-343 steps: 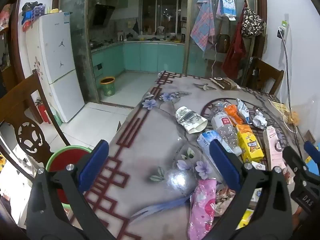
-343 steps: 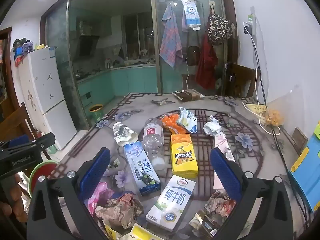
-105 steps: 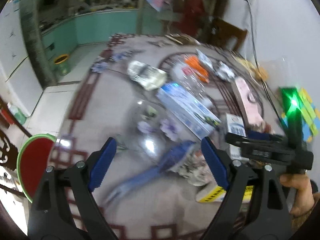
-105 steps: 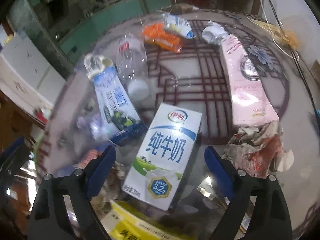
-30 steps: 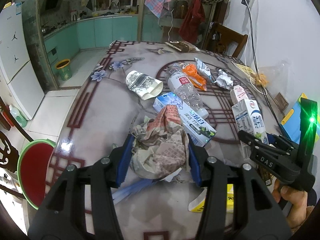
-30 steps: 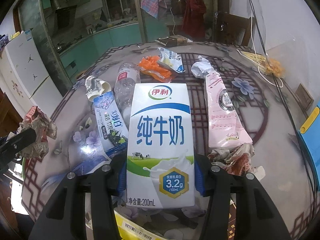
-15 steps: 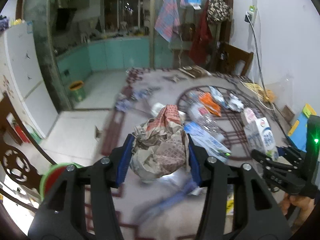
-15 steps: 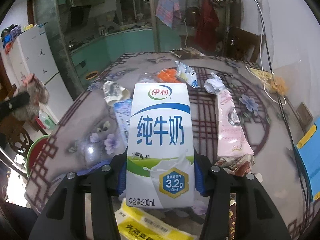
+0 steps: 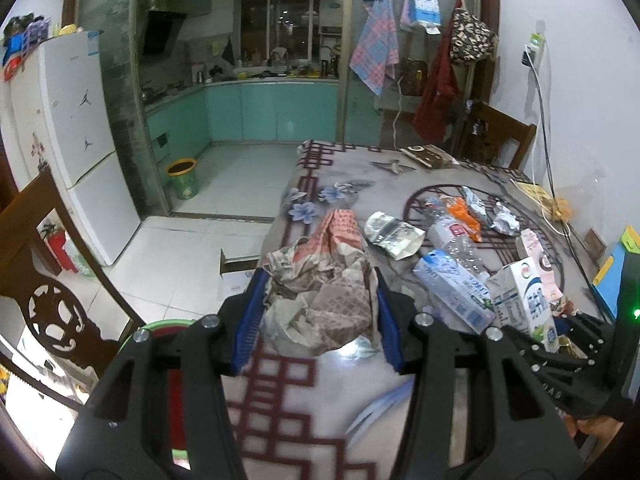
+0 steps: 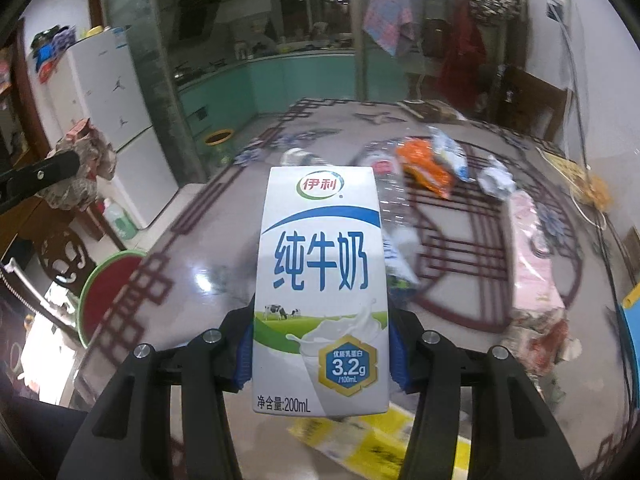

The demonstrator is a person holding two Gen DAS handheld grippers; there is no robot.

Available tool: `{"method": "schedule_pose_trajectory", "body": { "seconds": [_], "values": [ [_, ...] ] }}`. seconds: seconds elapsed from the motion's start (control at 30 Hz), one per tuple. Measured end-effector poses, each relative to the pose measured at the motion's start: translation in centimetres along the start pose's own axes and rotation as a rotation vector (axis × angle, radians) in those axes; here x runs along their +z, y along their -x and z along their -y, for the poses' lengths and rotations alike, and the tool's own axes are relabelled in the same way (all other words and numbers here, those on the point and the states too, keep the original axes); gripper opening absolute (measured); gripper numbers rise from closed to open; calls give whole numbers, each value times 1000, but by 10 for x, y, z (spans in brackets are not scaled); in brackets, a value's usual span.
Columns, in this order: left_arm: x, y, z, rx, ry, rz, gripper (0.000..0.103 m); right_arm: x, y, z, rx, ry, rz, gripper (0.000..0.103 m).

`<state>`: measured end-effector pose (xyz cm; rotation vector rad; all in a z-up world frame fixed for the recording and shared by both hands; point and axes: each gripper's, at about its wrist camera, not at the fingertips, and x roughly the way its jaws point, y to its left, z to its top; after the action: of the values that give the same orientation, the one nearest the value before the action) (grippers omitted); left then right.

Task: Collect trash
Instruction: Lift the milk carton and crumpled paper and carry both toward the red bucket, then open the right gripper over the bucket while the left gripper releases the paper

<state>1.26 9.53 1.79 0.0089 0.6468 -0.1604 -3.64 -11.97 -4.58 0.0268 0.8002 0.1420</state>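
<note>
My left gripper is shut on a crumpled paper wad and holds it above the table's near left corner. My right gripper is shut on a white milk carton with blue characters, held upright above the table. The carton also shows in the left wrist view, and the wad in the right wrist view. A red bin with a green rim stands on the floor left of the table; in the left wrist view it is mostly hidden behind my fingers.
On the patterned table lie a blue carton, a clear bottle, an orange wrapper, a pink carton, a yellow box and more crumpled wrappers. A wooden chair stands left.
Both grippers have swung left toward the table's left edge with their loads. The red bin now shows larger in the right wrist view.
</note>
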Motion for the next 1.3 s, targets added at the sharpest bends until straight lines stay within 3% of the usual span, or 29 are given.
{"method": "schedule_pose_trajectory", "body": {
  "seconds": [0.43, 0.77, 0.93, 1.3],
  "values": [
    [-18, -4, -57, 85, 91, -52, 49, 11, -25, -74, 110, 85, -19, 50],
    [-39, -12, -122, 165, 260, -119, 49, 22, -57, -144, 217, 164, -49, 50],
    [-48, -17, -144, 225, 307, -158, 49, 24, -86, -185, 272, 220, -104, 50],
    [-64, -24, -176, 265, 387, -213, 49, 22, -138, -249, 348, 308, -219, 51]
  ]
}}
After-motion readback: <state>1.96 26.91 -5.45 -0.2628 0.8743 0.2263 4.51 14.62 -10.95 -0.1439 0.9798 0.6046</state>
